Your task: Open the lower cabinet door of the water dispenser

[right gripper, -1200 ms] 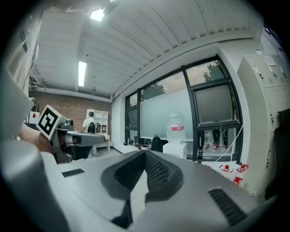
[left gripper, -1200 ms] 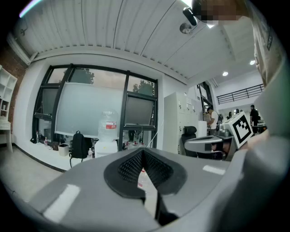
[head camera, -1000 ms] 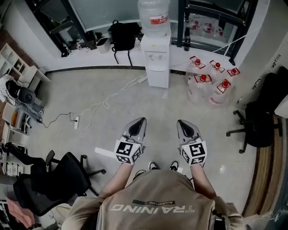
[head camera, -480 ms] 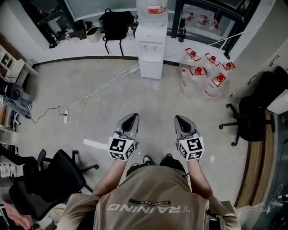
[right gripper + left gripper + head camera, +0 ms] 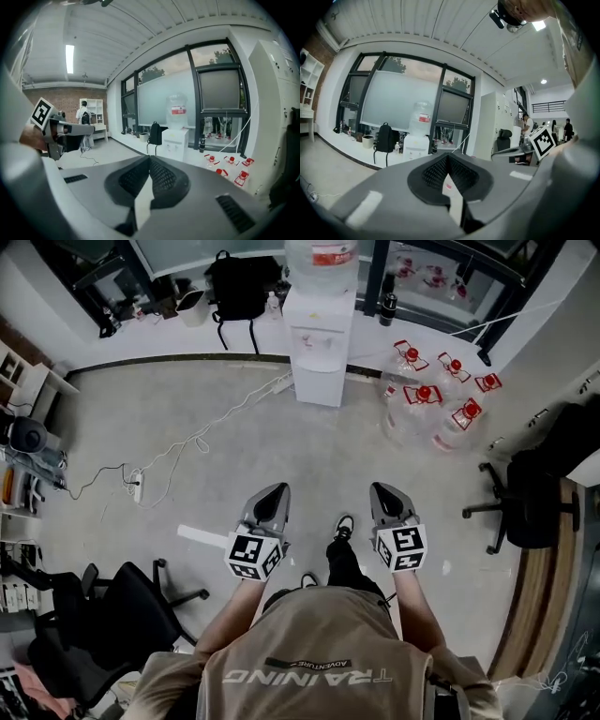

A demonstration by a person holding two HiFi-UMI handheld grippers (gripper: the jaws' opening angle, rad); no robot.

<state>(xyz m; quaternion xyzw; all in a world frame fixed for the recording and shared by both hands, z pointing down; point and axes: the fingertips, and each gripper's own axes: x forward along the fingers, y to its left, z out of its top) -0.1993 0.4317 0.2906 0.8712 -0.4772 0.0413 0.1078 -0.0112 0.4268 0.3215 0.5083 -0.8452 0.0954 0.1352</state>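
Observation:
The white water dispenser (image 5: 319, 329) stands against the far window wall with a big clear bottle (image 5: 322, 261) on top. Its lower cabinet door (image 5: 320, 382) is closed. In the head view my left gripper (image 5: 275, 492) and right gripper (image 5: 382, 490) are held side by side over the grey floor, far short of the dispenser and pointing toward it. Both are shut with nothing between the jaws. The left gripper (image 5: 448, 157) view shows the dispenser (image 5: 415, 146) small and distant. It also shows ahead of the right gripper (image 5: 150, 158), as the dispenser (image 5: 174, 141).
Several spare water bottles with red caps (image 5: 436, 395) sit right of the dispenser, and a black backpack (image 5: 238, 287) hangs to its left. A cable and power strip (image 5: 138, 486) lie on the floor at left. Office chairs stand at right (image 5: 530, 495) and lower left (image 5: 122, 606). My shoe (image 5: 343, 525) is between the grippers.
The person has walked forward; one foot now steps out between the grippers. Both grippers have moved ahead and slightly lower, still shut and side by side.

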